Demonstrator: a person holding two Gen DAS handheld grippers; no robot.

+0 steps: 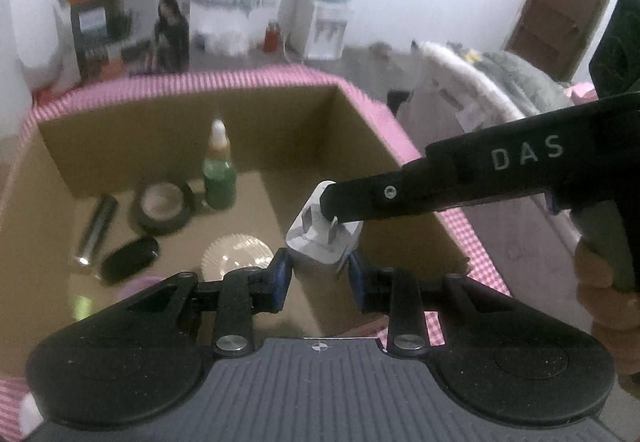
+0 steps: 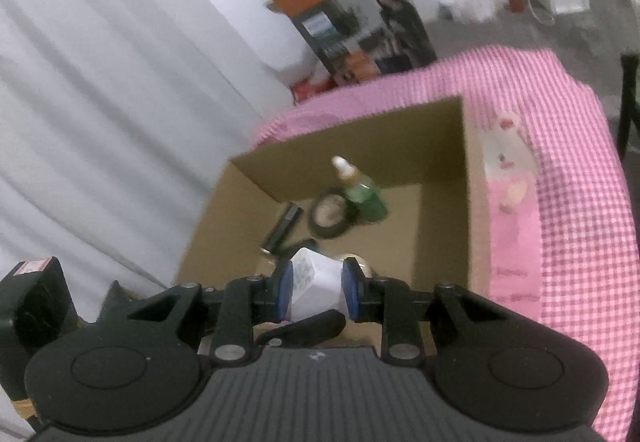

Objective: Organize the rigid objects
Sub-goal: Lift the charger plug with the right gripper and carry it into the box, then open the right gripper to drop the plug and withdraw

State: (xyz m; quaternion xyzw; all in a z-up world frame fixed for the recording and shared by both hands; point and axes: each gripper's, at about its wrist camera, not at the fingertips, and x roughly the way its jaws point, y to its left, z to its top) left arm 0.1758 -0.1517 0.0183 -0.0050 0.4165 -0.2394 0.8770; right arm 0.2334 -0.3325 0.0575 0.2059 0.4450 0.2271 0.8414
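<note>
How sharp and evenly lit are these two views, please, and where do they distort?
Left wrist view: dim, soft; charger fairly legible, flashlight and background smeared, glare on the box floor. Right wrist view: blurrier, green bottle streaked, curtain bowed by fisheye.

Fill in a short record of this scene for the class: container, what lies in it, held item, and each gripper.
container: open cardboard box on a pink checked cloth
contents: green bottle upright, tape roll, metal cylinder, black oval item, ribbed clear disc
held item: white plug adapter, over the box
left gripper: pads either side of the adapter; contact unclear
right gripper: shut on the adapter
</note>
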